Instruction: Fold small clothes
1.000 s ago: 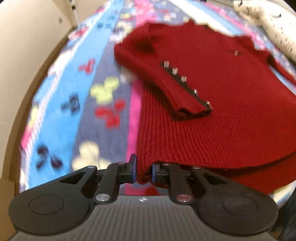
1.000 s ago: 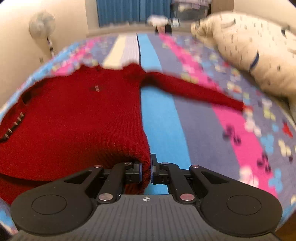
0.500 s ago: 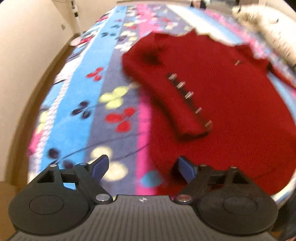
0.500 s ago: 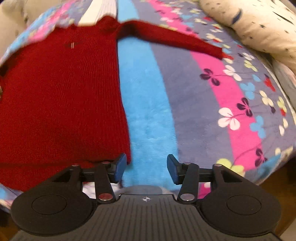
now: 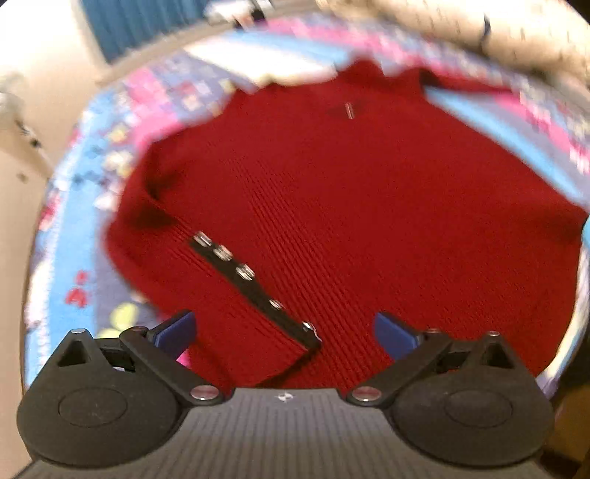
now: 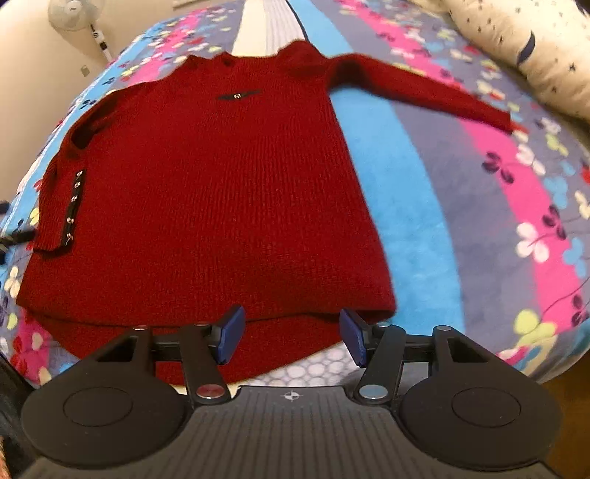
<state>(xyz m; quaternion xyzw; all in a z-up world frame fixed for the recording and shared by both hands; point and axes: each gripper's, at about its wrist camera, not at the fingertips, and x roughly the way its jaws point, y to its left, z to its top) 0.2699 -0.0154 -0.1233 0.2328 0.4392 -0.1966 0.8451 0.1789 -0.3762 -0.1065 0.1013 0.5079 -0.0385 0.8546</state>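
Observation:
A red knit sweater (image 6: 221, 191) lies flat on the striped flowered blanket (image 6: 461, 191). Its left sleeve, with a dark strip of metal studs (image 5: 254, 287), is folded over the body; the studs also show in the right wrist view (image 6: 72, 206). Its right sleeve (image 6: 424, 88) stretches out to the right. My left gripper (image 5: 284, 331) is open and empty, above the folded sleeve's cuff (image 5: 280, 353). My right gripper (image 6: 291, 333) is open and empty over the sweater's hem (image 6: 258, 331).
A cream pillow (image 6: 523, 48) lies at the far right of the bed. A standing fan (image 6: 73, 14) and a wall are at the far left. The bed's front edge runs just below the hem.
Both grippers let go of the sweater's hem and opened. The left one moved right over the folded sleeve; the right one pulled back and shifted left over the hem.

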